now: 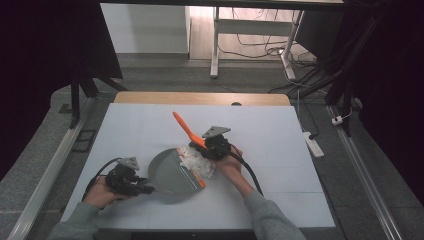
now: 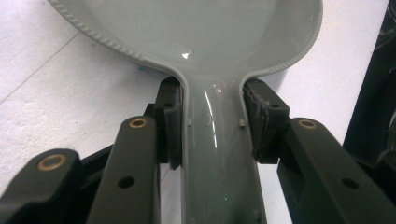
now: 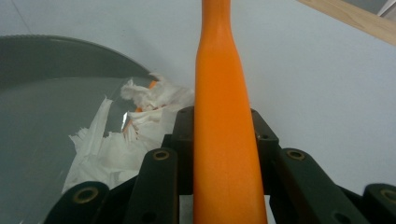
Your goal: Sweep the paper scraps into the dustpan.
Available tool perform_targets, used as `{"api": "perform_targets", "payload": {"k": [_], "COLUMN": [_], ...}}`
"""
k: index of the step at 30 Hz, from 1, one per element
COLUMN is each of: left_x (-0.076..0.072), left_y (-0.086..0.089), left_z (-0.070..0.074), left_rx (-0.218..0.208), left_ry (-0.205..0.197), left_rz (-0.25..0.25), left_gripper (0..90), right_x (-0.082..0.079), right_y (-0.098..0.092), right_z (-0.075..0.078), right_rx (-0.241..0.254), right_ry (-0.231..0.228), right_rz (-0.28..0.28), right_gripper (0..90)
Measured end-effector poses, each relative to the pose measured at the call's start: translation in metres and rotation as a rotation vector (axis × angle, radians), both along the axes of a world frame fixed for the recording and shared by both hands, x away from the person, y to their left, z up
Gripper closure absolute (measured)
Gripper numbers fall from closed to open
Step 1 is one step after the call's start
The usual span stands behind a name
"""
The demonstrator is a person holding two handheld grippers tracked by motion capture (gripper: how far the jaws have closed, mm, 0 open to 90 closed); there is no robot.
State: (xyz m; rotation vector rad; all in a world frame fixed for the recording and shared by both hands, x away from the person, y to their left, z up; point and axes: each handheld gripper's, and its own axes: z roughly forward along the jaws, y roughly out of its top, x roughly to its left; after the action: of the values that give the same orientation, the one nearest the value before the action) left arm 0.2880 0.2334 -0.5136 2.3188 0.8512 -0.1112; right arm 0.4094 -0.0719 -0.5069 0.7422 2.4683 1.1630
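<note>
The grey dustpan (image 1: 172, 175) lies on the white counter (image 1: 280, 135) with its handle pinched in the left hand-held gripper (image 1: 145, 189), crumpled white paper (image 1: 199, 162) at its far edge, beside the right hand-held gripper (image 1: 206, 146) clamped on the orange brush handle (image 1: 186, 129).

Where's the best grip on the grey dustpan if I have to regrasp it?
Grip the dustpan by its narrow handle, coming from the handle end, where the left gripper clamps it. The pan flares too wide beyond the neck for the jaws.
</note>
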Motion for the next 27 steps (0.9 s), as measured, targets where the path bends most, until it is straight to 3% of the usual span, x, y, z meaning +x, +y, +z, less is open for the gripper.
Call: {"api": "perform_targets", "payload": {"k": [20, 27], "left_x": [0.0, 0.0], "left_y": [0.0, 0.0], "left_z": [0.0, 0.0], "left_rx": [0.002, 0.001], "left_ry": [0.0, 0.0], "left_rz": [0.0, 0.001], "left_gripper": [61.2, 61.2], "right_x": [-0.018, -0.028], "right_y": [0.022, 0.033], "right_z": [0.005, 0.008], "right_rx": [0.009, 0.012], "right_ry": [-0.005, 0.002], "right_rz": [0.087, 0.152], "right_gripper": [70.3, 70.3]}}
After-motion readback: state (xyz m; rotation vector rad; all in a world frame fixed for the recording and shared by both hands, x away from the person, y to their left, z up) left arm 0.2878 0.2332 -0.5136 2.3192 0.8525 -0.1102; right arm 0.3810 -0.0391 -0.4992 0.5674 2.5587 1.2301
